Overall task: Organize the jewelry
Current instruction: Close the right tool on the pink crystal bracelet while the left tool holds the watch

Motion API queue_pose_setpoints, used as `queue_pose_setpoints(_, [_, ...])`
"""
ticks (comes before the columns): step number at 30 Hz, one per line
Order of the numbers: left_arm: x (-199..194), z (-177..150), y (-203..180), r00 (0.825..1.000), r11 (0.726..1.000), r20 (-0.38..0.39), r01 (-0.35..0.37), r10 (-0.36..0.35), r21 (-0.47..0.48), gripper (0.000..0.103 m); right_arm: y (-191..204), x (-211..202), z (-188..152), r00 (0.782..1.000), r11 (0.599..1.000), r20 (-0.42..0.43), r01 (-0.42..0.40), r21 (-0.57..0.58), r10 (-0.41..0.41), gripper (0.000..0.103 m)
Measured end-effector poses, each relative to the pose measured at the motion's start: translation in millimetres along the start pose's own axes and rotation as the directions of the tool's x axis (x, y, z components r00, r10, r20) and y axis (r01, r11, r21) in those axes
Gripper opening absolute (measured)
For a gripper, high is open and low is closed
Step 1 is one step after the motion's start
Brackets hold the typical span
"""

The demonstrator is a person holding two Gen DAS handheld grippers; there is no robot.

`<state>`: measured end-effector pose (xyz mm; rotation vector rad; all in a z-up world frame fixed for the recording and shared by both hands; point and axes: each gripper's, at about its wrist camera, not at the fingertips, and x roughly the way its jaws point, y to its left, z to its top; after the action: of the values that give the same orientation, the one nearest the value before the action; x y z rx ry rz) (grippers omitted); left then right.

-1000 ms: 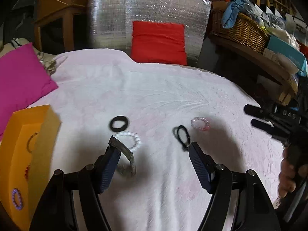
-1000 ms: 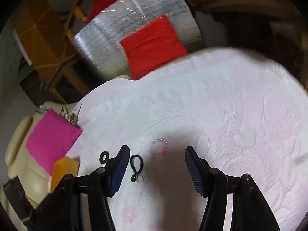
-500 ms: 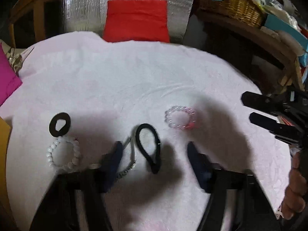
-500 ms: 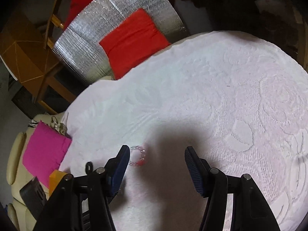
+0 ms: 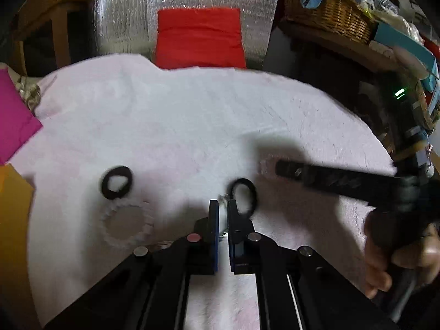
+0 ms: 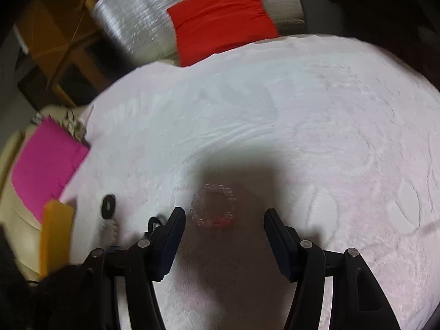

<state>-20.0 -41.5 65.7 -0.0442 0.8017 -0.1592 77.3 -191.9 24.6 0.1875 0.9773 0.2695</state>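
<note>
Between the nearly touching fingers of the left gripper [image 5: 222, 205] only a thin slit remains; they have just been closing, and a scrap of silvery metal chain [image 5: 222, 198] shows at their tips, though blur hides whether the pads pinch it. Just right of those fingers lies a black elastic hair loop [image 5: 243, 196] on the pale pink textured bedspread [image 5: 192, 126]. Well to their left lie a thick black hair tie [image 5: 117, 182] and, nearer the camera, a white beaded bracelet [image 5: 127, 225]. Farther left stands an orange cardboard box [image 5: 12, 220].

Ahead of the right gripper [image 6: 224, 216], whose fingers stand wide apart and hold nothing, a clear-and-pink beaded bracelet [image 6: 213, 206] lies in shadow on the bedspread, slightly nearer the left finger and touching neither. A person's hand [image 5: 398, 258] grips that gripper's handle.
</note>
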Motion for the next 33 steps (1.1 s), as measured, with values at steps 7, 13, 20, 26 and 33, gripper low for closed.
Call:
queue_pose_setpoints(7, [-7,0,22,1.0,0.999,-0.001,-0.005,0.005,-0.033,0.006,16,10,-6,0.988,0.977,0.068,0.151,-0.151,-0.142,0.027])
queue_pose_setpoints(13, [-3,3,19,0.999,0.998,-0.007,0.049,-0.049,-0.026,0.01,5,1,-1,0.989,0.983,0.047,0.147,-0.114,-0.143,0.009])
queue_pose_setpoints(20, [3,0,0,0.996,0.995,-0.003,0.089,-0.089,0.034,0.053,-15,-23,0,0.997,0.998,0.039,0.069,-0.011,-0.068,0.009])
queue_pose_setpoints(26, [23,-3,-11,0.994,0.994,-0.048,0.098,-0.095,0.054,0.053,-30,-32,-4,0.997,0.996,0.018,0.077,0.034,-0.078,0.009])
queue_pose_setpoints(33, [36,-5,-20,0.992,0.992,-0.068,0.113,-0.109,0.06,0.044,-59,-35,-10,0.999,0.992,-0.035,0.032,0.125,-0.027,0.009])
